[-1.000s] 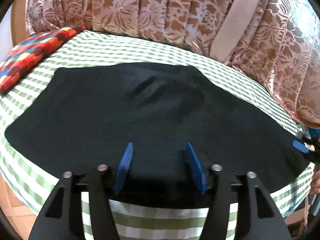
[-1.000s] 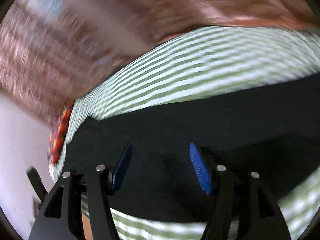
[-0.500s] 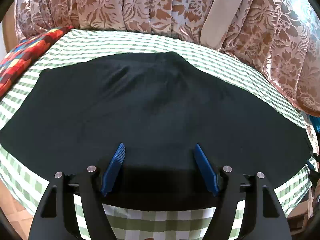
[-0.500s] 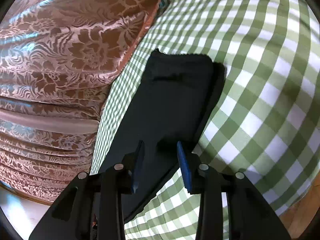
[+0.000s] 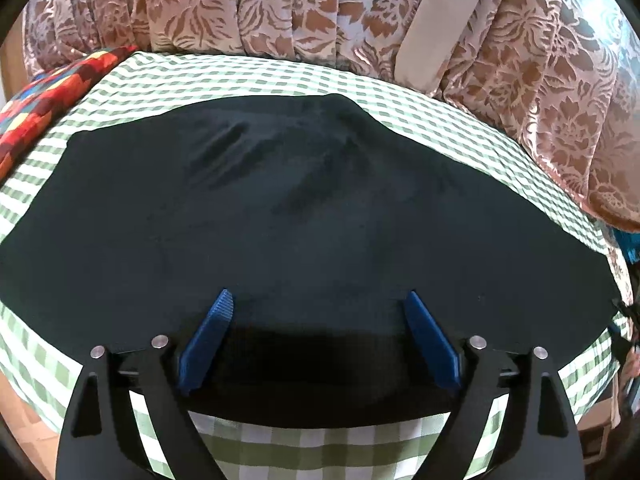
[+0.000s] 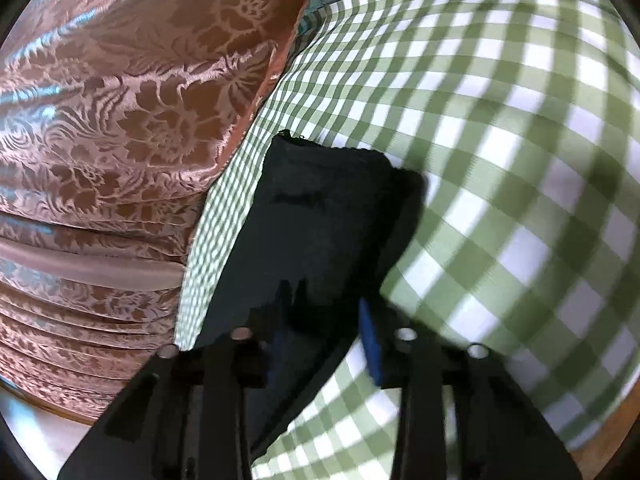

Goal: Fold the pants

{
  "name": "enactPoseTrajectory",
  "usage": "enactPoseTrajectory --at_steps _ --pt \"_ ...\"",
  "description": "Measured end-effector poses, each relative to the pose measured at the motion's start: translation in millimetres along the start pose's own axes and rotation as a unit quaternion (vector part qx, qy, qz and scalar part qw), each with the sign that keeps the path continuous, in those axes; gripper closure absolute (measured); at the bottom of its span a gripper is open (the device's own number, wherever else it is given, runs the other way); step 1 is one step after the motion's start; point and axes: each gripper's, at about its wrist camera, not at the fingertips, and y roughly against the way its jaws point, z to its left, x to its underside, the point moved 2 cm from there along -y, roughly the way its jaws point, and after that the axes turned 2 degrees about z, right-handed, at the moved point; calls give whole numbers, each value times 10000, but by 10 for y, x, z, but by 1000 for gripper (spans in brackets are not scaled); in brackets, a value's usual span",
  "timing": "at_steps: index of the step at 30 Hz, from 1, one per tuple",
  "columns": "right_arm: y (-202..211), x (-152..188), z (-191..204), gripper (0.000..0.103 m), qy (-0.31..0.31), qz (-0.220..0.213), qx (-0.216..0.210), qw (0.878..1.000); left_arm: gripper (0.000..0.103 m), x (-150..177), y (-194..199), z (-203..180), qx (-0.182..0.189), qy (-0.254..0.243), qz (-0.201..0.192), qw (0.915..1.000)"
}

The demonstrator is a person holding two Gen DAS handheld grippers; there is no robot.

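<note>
Dark, near-black pants point(image 5: 312, 216) lie spread flat across the green-and-white checked tablecloth point(image 5: 320, 452), with a few creases near the far edge. My left gripper point(image 5: 318, 300) is open and empty, its blue pads wide apart over the pants' near edge. In the right wrist view one end of the pants point(image 6: 320, 216) runs away from me. My right gripper point(image 6: 326, 304) hovers over that end, jaws apart with the cloth's near edge between the blue pads; a grip is not evident.
A brown floral curtain point(image 5: 320, 12) hangs close behind the table and shows at the left in the right wrist view point(image 6: 120, 120). A multicoloured cushion point(image 5: 44, 104) lies at the far left. The table edge is close below my left gripper.
My left gripper has opened wider and moved slightly over the pants' near edge. My right gripper swung from the pants' middle to the pants' end and moved closer to it.
</note>
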Motion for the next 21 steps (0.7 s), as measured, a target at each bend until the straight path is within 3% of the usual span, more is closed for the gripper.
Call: enactPoseTrajectory --at_steps 5,10,13,18,21 --pt "82 51 454 90 661 -100 -85 9977 15 -38 8 41 178 38 103 9998" --pt "68 376 1341 89 1933 177 -457 9799 15 -129 70 116 439 439 161 9979" --pt "-129 762 1896 89 2606 583 -796 9604 15 -181 133 157 661 682 186 9953" --pt "-574 1480 2488 89 3352 1421 -1107 9248 15 -250 254 183 1218 885 66 9886" --pt "-897 2006 2700 90 3829 1969 -1077 8961 15 -291 268 250 1934 1216 105 9735"
